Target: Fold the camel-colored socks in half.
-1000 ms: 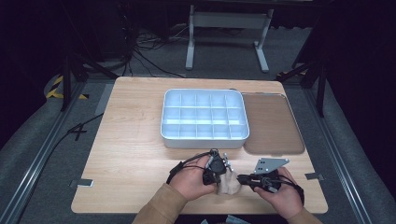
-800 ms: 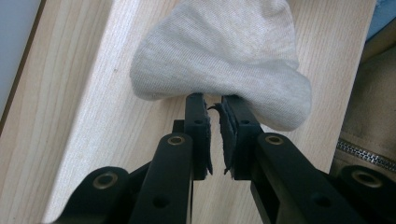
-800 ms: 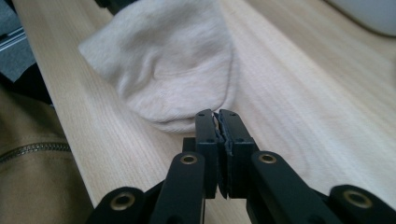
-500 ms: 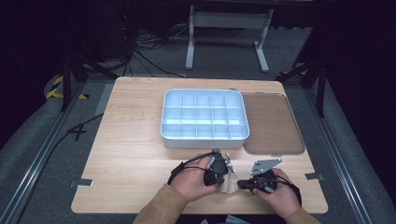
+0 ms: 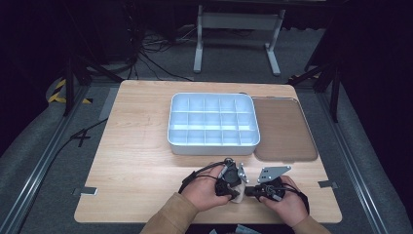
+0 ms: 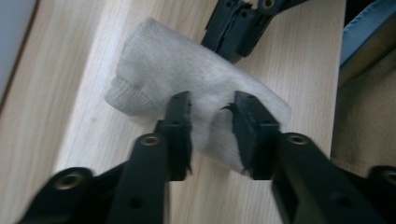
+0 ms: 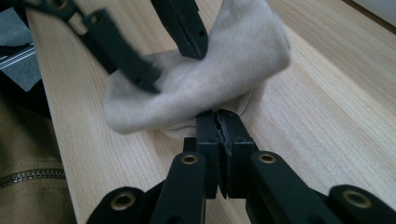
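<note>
A pale sock (image 5: 237,193) lies at the table's (image 5: 136,165) near edge, between the two hands, in front of the white tray (image 5: 212,120) and the brown lid (image 5: 282,127) beside it. The right gripper (image 7: 223,122) is clamped tight on the sock's edge — pads together on the fabric. The left gripper (image 6: 211,126) has just been opening; its jaws stand apart astride the sock, loose around a fold.

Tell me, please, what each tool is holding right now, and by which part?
The right tool pinches the pale cloth by its near edge. The left tool has just been opening and straddles the cloth's opposite edge without clamping it.
</note>
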`<state>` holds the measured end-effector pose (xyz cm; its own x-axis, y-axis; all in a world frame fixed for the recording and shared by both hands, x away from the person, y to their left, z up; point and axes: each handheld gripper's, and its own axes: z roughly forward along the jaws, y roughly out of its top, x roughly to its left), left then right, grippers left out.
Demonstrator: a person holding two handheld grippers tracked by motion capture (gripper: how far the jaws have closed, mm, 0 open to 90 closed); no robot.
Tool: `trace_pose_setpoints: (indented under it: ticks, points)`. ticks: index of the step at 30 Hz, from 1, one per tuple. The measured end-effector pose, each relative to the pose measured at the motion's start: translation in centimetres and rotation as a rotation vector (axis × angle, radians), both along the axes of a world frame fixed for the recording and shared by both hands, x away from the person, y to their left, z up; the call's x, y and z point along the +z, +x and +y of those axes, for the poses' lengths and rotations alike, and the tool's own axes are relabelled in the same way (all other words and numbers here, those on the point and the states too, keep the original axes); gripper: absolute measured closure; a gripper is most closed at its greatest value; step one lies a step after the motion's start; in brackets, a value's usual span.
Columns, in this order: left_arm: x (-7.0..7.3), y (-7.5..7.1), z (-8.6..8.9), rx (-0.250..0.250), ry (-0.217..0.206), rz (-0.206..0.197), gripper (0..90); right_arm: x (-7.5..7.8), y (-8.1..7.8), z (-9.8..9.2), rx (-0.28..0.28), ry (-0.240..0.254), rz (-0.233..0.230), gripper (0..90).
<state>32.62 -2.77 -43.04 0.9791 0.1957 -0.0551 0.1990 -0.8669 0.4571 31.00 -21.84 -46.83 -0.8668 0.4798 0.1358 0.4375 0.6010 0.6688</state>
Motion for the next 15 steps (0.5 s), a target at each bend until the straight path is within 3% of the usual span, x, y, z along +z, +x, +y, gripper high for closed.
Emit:
trace_pose_setpoints:
  ticks: [2,7,11,15]
  points:
    - [-0.1,0.0,-0.1,-0.003,0.0,0.002,57.1,0.0,0.0,0.0,0.001,-0.004,-0.002,87.3]
    - [-0.5,0.3,0.1,0.012,-0.005,0.024,56.7,0.1,0.0,-0.3,-0.008,-0.008,0.002,85.4]
    - [-0.6,0.2,0.1,0.002,0.001,0.027,53.0,0.8,-0.1,-0.8,-0.031,0.005,-0.007,81.8]
    - [-0.6,0.2,0.1,-0.005,0.006,0.031,51.4,1.7,-0.2,-1.1,-0.071,0.048,-0.033,75.0]
